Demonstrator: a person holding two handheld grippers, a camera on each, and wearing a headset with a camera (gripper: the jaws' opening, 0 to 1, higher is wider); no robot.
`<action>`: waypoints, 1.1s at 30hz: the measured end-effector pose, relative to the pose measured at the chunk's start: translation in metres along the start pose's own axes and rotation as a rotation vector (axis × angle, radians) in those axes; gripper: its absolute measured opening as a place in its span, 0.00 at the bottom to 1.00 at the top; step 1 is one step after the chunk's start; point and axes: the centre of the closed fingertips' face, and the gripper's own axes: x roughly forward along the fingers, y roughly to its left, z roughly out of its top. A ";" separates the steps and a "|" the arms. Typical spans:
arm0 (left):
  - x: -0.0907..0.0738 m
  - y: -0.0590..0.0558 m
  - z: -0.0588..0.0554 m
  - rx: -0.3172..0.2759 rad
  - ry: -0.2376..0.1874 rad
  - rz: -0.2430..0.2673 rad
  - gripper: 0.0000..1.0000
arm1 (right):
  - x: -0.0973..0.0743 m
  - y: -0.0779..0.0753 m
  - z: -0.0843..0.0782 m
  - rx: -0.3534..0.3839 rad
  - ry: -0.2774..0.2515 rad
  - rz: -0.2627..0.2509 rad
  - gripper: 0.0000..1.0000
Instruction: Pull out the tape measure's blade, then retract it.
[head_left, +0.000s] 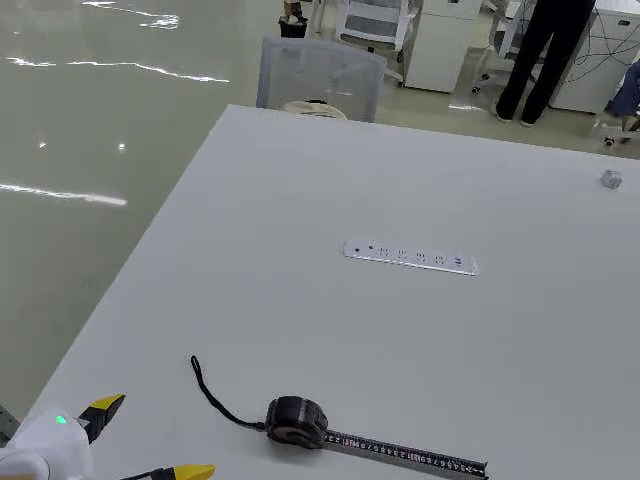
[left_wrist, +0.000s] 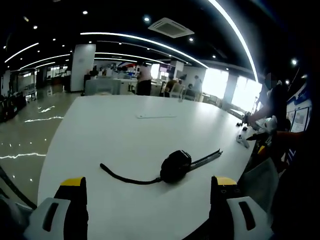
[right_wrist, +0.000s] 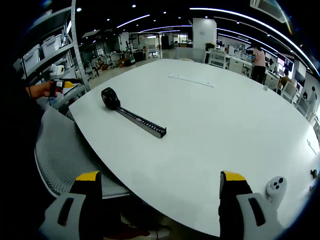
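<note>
Tape measure (head_left: 296, 421): black, blade (head_left: 405, 455) extended, lying on white counter (head_left: 400, 340); left claw (left_wrist: 149, 182) and right claw (right_wrist: 160, 175) released, empty.

Head view: high over the near edge, facing forward and down across the broad white tabletop (head_left: 300, 300). Left gripper view: low at the edge, close to the black round-cased tape measure (left_wrist: 176, 166). Right gripper view: off the edge, farther back. Shared by all three: tape measure, flat white socket strip (head_left: 411, 257).
</note>
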 end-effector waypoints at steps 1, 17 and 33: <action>0.003 -0.003 -0.001 0.012 0.004 -0.005 1.00 | 0.001 0.000 0.004 -0.013 0.005 0.011 1.00; 0.031 -0.048 -0.006 0.008 0.000 -0.006 1.00 | 0.022 -0.001 0.030 -0.182 0.141 0.169 1.00; 0.045 -0.052 0.004 0.026 -0.031 0.090 1.00 | 0.055 -0.005 0.048 -0.412 0.237 0.223 0.97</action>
